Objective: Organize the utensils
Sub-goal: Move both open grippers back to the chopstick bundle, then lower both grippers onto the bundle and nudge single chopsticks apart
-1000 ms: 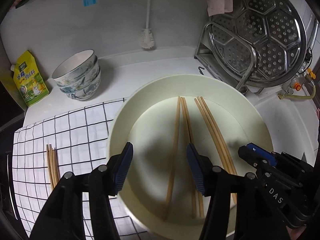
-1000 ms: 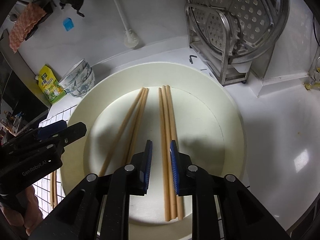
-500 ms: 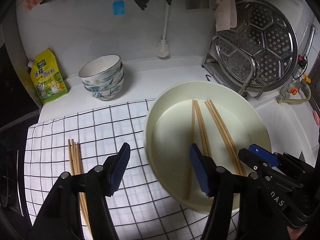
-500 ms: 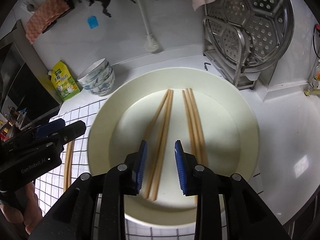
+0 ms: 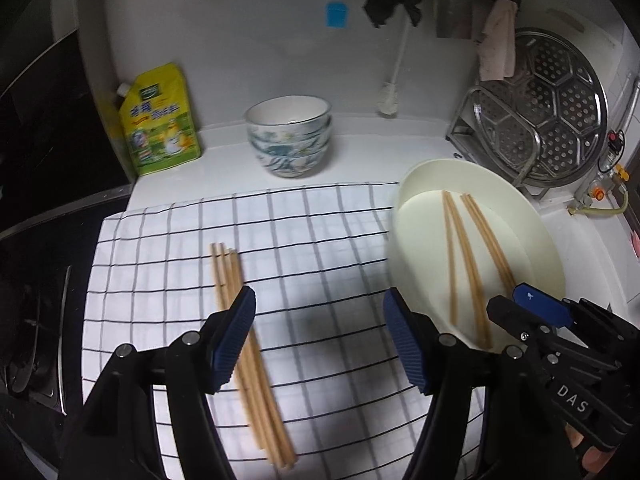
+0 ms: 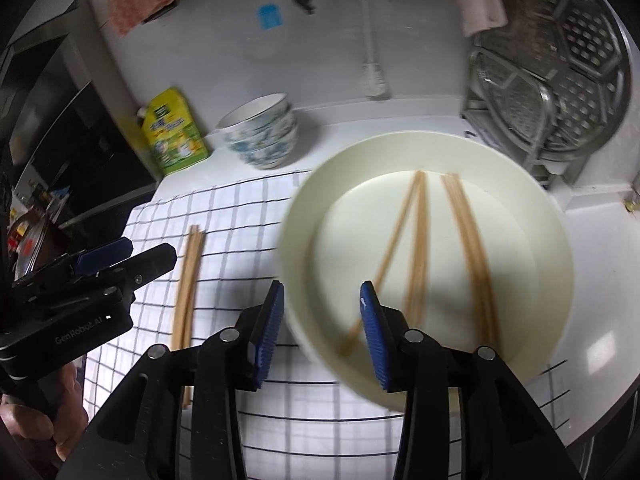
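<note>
Backing both claws off the plate, heading over to the cloth

Both views were right over the plate a second ago; now I'm pulling up and left, so my left claw is hanging wide open and empty over the checked cloth, sorted chopsticks under its left finger. My right claw is opening wider too, holding nothing, straddling the plate's near rim. Four chopsticks are lying in the plate ahead of it, so I'm guessing sorting is only partly done.
</note>
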`<state>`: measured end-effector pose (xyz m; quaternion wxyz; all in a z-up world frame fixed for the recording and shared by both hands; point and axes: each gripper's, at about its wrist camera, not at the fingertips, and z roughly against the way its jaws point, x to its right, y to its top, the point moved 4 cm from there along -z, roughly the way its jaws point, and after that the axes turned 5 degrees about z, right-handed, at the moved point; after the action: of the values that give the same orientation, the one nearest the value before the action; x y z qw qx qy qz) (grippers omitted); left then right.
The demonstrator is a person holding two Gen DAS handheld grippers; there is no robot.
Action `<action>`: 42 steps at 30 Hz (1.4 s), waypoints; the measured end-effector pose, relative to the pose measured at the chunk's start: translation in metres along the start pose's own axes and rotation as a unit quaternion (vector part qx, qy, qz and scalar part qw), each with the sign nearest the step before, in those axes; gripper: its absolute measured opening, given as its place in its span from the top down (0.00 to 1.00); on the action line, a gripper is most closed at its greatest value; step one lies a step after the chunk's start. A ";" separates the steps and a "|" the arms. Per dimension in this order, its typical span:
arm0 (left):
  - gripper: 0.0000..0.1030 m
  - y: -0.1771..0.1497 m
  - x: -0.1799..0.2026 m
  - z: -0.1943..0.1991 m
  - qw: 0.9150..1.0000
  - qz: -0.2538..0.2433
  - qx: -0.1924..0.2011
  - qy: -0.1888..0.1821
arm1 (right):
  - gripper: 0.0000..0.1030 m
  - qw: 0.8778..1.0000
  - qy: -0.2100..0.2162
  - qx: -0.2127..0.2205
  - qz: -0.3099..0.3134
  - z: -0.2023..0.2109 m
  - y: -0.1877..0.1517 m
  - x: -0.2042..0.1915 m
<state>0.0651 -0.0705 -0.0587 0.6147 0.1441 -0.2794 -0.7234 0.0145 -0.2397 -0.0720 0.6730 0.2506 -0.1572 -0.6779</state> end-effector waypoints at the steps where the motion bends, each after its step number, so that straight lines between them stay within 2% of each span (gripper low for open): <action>1: 0.34 -0.003 -0.010 0.001 1.000 0.005 -0.001 0.004 | 0.60 1.000 0.002 -0.002 0.004 -0.002 0.000 -0.007; 4: 0.32 -0.012 -0.036 0.001 1.000 0.017 -0.007 0.016 | 0.59 1.000 0.014 -0.011 0.014 -0.010 -0.002 -0.028; 9: 0.27 -0.026 -0.080 -0.001 0.998 0.037 -0.019 0.039 | 0.52 0.999 0.034 -0.023 0.029 -0.025 -0.006 -0.061; 13: 0.20 -0.036 -0.110 -0.004 0.997 0.053 -0.027 0.053 | 0.42 0.997 0.049 -0.033 0.040 -0.036 -0.012 -0.086; 18: 0.20 -0.047 -0.139 -0.013 0.995 0.060 -0.038 0.069 | 0.39 0.996 0.054 -0.047 0.051 -0.055 -0.024 -0.110; 28: 0.18 -0.066 -0.160 -0.032 0.995 0.055 -0.059 0.063 | 0.39 0.995 0.029 -0.078 0.050 -0.094 -0.048 -0.120; 34: 0.18 -0.072 -0.162 -0.039 0.995 0.047 -0.058 0.063 | 0.39 0.994 0.019 -0.094 0.048 -0.111 -0.059 -0.123; 42: 0.18 -0.077 -0.167 -0.044 0.995 0.051 -0.065 0.061 | 0.39 0.993 0.004 -0.095 0.067 -0.121 -0.063 -0.128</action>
<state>0.0614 0.0887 -0.1610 0.6746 0.1337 -0.2004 -0.6977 0.0242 -0.0952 -0.1899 0.7381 0.1769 -0.1061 -0.6424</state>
